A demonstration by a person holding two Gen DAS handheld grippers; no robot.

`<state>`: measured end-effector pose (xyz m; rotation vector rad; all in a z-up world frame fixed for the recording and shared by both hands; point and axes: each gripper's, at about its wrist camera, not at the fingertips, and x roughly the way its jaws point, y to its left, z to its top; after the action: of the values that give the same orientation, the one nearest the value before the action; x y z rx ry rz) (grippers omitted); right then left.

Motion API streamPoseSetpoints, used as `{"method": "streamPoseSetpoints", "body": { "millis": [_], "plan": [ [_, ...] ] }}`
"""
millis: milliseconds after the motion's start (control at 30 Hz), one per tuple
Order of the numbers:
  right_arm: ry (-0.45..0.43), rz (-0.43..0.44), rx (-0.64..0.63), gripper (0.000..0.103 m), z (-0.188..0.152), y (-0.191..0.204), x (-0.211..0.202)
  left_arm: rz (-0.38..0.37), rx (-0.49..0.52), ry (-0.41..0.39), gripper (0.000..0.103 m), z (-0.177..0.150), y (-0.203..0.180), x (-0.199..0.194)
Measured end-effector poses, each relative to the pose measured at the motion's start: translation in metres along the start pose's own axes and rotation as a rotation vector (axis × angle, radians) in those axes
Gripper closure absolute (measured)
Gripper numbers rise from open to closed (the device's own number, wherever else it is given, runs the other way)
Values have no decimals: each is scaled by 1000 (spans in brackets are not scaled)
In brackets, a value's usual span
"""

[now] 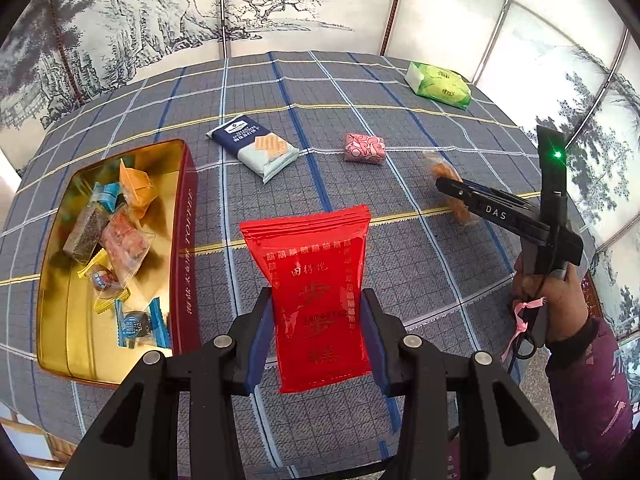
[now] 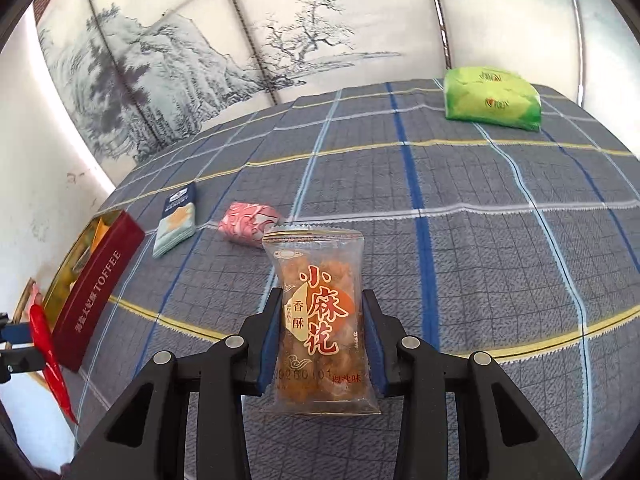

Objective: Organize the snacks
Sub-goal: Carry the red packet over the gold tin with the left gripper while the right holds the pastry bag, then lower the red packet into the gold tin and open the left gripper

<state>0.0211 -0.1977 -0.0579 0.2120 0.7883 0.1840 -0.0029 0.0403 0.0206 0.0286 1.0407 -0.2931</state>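
My left gripper [image 1: 318, 304] is shut on a red snack packet [image 1: 316, 280] and holds it above the checked tablecloth, just right of the gold toffee tin [image 1: 182, 240]. The tin holds several wrapped snacks. My right gripper [image 2: 320, 312] is shut on a clear packet of fried dough twists [image 2: 320, 312]; it also shows in the left wrist view [image 1: 456, 200]. The red packet shows edge-on at the far left of the right wrist view [image 2: 46, 344].
On the cloth lie a navy-and-white cracker packet [image 1: 256, 146], a pink packet [image 1: 364, 148] and a green packet [image 1: 438, 84] at the far right corner. A painted screen stands behind the table. The tin's red side [image 2: 92, 292] shows at the left of the right wrist view.
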Motion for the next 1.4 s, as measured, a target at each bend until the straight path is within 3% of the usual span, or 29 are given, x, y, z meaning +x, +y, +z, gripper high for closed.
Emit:
{"method": "streamPoseSetpoints", "body": {
  "millis": [567, 967, 1400],
  "plan": [
    [29, -40, -1, 65, 0, -2, 8, 17, -19, -76, 65, 2, 18, -30],
    [34, -73, -28, 64, 0, 3, 9, 70, -75, -130, 65, 1, 61, -54],
    [39, -91, -43, 64, -1, 7, 9, 233, -118, -142, 65, -6, 142, -59]
  ]
}}
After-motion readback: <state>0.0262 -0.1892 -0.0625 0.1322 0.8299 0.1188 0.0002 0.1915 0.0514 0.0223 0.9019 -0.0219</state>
